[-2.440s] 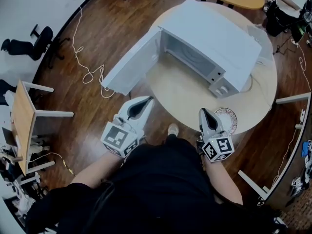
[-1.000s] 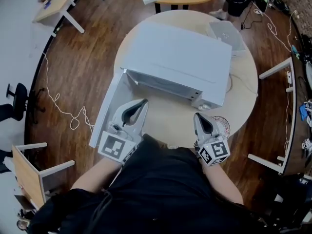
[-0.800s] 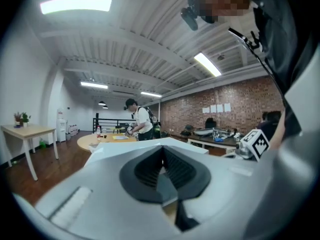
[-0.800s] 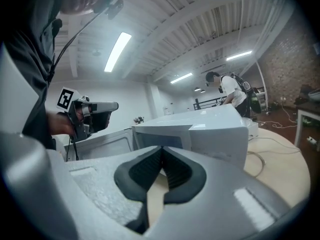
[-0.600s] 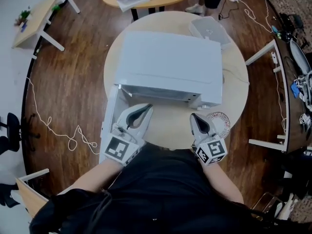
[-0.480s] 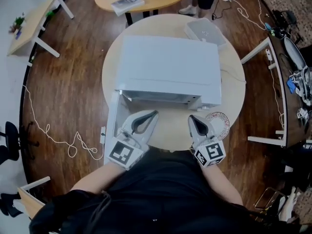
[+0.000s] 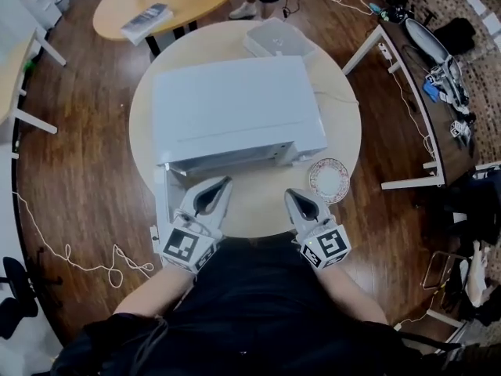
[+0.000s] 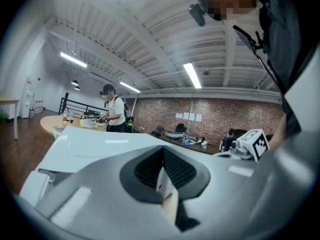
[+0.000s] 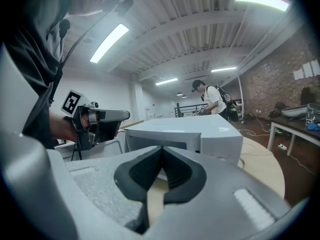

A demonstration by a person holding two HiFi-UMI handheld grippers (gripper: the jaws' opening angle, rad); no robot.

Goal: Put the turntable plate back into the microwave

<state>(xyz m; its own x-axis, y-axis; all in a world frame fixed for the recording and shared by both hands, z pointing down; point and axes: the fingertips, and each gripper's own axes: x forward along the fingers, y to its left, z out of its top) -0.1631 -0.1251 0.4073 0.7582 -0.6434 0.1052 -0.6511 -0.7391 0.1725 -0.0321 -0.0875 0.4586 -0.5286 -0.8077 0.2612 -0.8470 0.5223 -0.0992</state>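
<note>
Closer to the microwave (image 7: 235, 112) now, left gripper (image 7: 225, 181) and right gripper (image 7: 289, 195) are pinched together, empty; only the head view shows the turntable plate (image 7: 329, 180), at the right gripper's two o'clock.

The microwave (image 7: 235, 108) ahead of both jaws is plain white, on a pale cream table (image 7: 344, 131) over a dark brown wood-grain floor (image 7: 78, 186). The plate (image 7: 329, 180), just right of the jaws of the right gripper (image 7: 291, 195), is white with a reddish patterned rim. That gripper and the left gripper (image 7: 224, 181) are grey with black pads (image 9: 180, 176) and black-and-white square markers (image 7: 325, 247).
</note>
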